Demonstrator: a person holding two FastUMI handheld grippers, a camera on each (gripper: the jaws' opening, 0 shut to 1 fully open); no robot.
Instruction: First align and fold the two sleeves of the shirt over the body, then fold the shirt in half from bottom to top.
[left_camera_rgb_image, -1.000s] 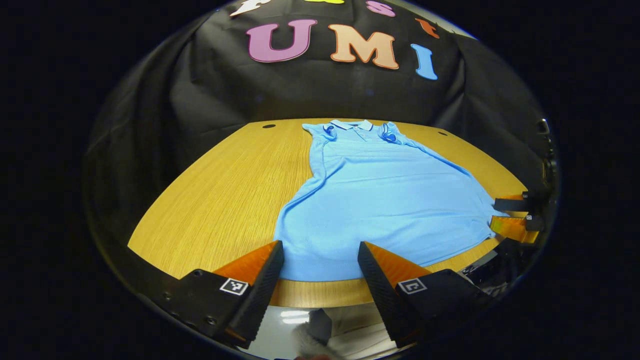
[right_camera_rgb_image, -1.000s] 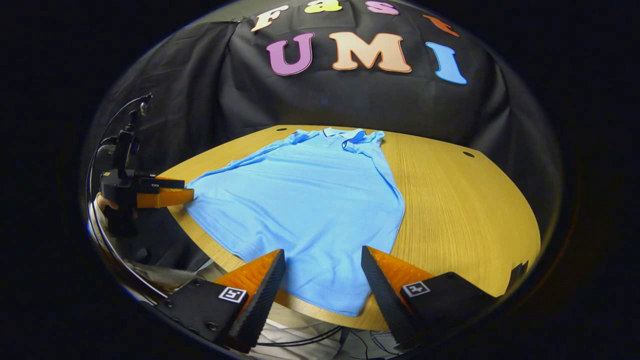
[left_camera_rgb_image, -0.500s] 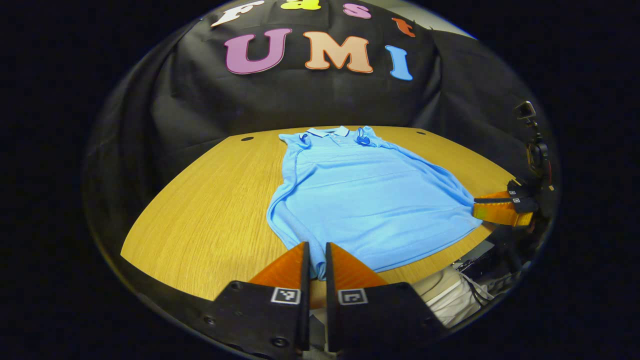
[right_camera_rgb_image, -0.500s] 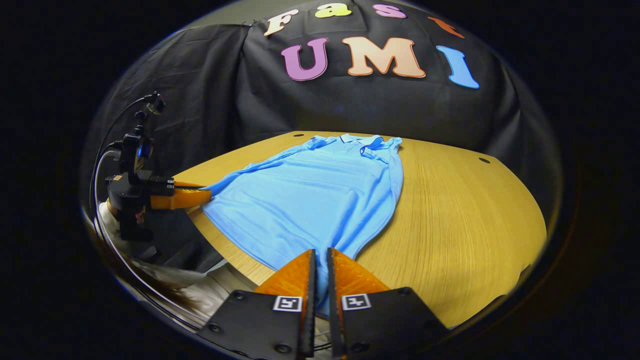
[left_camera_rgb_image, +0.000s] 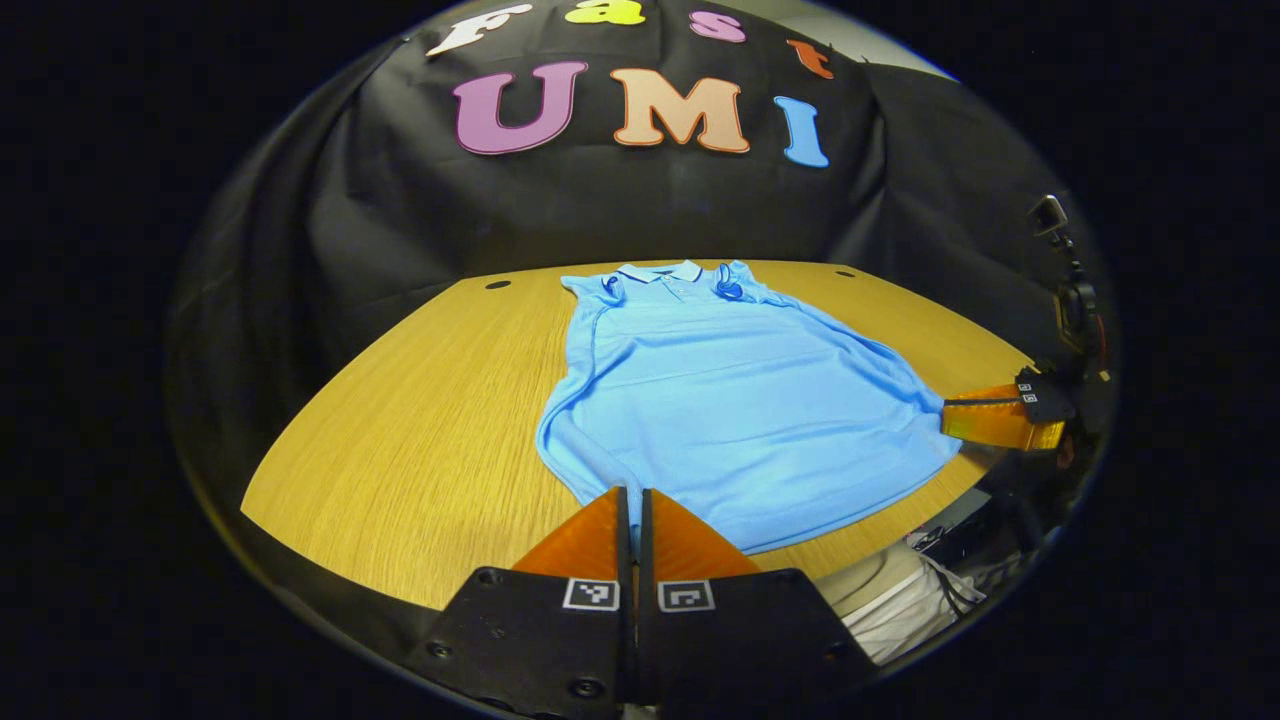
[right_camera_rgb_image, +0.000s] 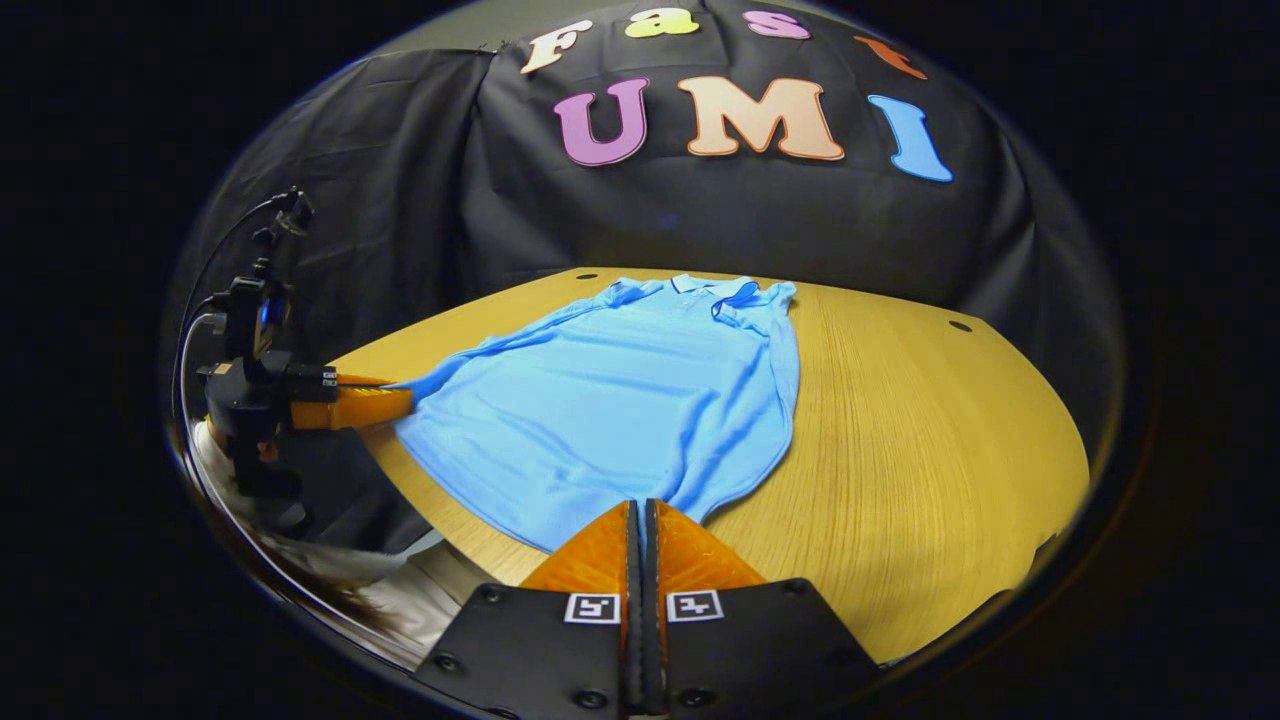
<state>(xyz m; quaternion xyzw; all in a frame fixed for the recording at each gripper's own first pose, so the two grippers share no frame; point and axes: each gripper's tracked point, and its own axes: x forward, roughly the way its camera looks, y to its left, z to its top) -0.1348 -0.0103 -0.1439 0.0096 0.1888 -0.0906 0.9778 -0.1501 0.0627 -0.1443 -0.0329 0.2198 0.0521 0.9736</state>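
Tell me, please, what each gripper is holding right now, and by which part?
Both hold the blue shirt by its bottom hem: the left gripper pinches one hem corner, the right gripper the other.

Shirt on table; collar farthest back

Light-blue collared shirt — flat on its back — sleeves folded in.

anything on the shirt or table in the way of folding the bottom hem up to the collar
Nothing visible does. The shirt lies flat on the table, bare up to its collar. Left gripper and right gripper each pinch a hem corner.
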